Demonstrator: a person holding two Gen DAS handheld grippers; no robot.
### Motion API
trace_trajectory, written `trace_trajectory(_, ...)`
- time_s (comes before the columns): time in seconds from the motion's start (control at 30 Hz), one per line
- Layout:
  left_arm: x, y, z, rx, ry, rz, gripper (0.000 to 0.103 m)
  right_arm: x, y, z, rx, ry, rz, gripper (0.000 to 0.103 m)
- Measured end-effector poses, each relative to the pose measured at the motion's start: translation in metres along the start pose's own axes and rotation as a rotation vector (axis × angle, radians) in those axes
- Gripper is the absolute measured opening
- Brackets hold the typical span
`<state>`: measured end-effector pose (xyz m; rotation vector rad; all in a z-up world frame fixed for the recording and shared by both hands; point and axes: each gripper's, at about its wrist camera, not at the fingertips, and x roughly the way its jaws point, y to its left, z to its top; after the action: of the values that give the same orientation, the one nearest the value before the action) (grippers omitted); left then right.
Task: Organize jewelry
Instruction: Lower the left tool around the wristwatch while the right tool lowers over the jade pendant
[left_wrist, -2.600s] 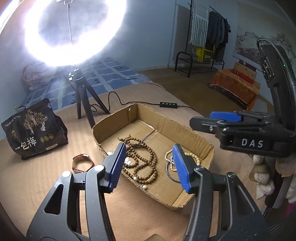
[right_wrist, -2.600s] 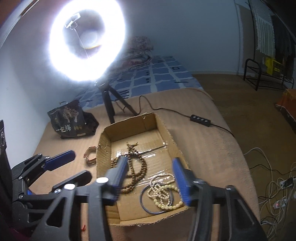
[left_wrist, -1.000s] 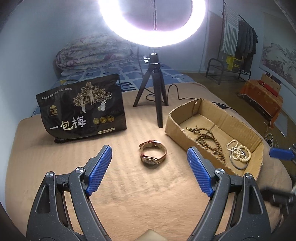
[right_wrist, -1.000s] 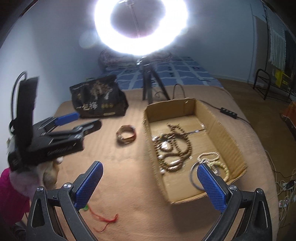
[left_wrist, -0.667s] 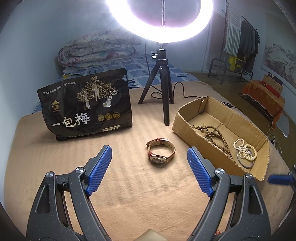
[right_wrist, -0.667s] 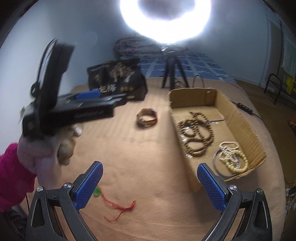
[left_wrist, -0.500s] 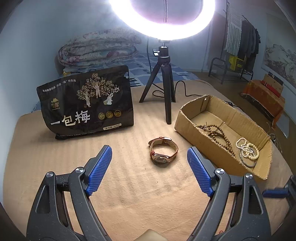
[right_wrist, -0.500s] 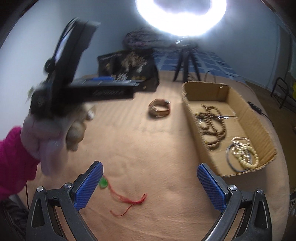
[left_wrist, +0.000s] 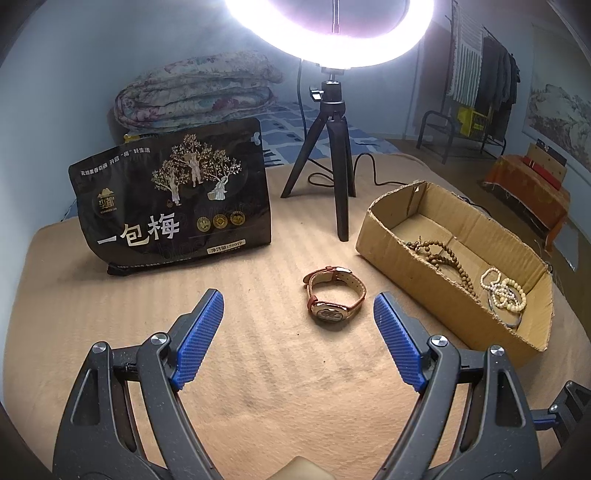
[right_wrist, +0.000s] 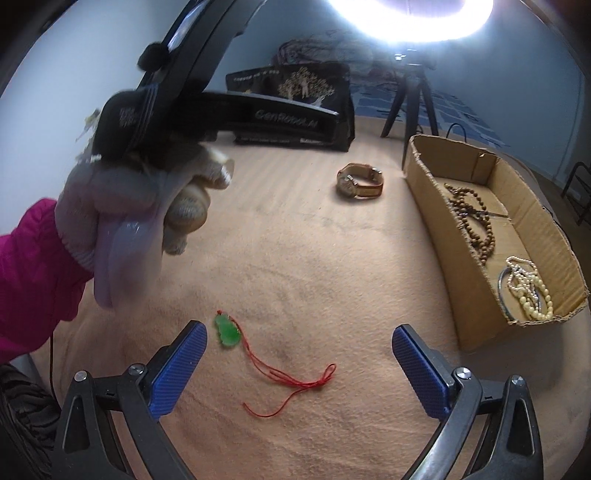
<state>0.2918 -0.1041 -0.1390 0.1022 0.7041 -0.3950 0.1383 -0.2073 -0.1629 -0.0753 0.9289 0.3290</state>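
Note:
A wristwatch with a brown leather strap (left_wrist: 334, 297) lies on the tan blanket, just ahead of my open, empty left gripper (left_wrist: 301, 341); it also shows in the right wrist view (right_wrist: 360, 181). A cardboard box (left_wrist: 428, 273) to the right holds a brown bead necklace (left_wrist: 448, 258), a white bead string (left_wrist: 504, 291) and a metal bangle. A green pendant on a red cord (right_wrist: 227, 328) lies just ahead of my open, empty right gripper (right_wrist: 299, 363). The box (right_wrist: 443, 229) stands to its right.
A black snack bag (left_wrist: 173, 199) stands at the back left. A ring light on a black tripod (left_wrist: 334, 147) stands behind the watch. The gloved hand holding the left gripper (right_wrist: 159, 155) fills the upper left of the right wrist view.
Both grippers have swung left from over the box and opened wide. The left now faces the watch. The right has come down over the green pendant.

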Motion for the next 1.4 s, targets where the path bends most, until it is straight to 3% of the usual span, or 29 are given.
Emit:
trace_trajectory(0.4,0.032,0.023,-0.006,-0.050,0.083,-0.048,0.086,0.017,0.018,-0.006,-0.085,0.056,0.089,0.090)
trace_trajectory(0.63,0.042,0.021,-0.011,-0.019,0.097,-0.075,0.086,0.033,0.039,-0.002,-0.121,0.063,0.117,0.079)
trace_trajectory(0.73,0.047,0.016,-0.012,0.003,0.102,-0.095,0.086,0.041,0.046,-0.004,-0.136,0.080,0.105,0.072)
trace_trajectory(1.2,0.081,-0.014,-0.001,0.060,0.133,-0.136,0.086,0.048,0.063,-0.010,-0.204,0.076,0.023,0.068)
trace_trajectory(1.4,0.102,-0.029,-0.003,0.134,0.173,-0.087,0.086,0.050,0.069,-0.009,-0.202,0.082,0.021,0.068)
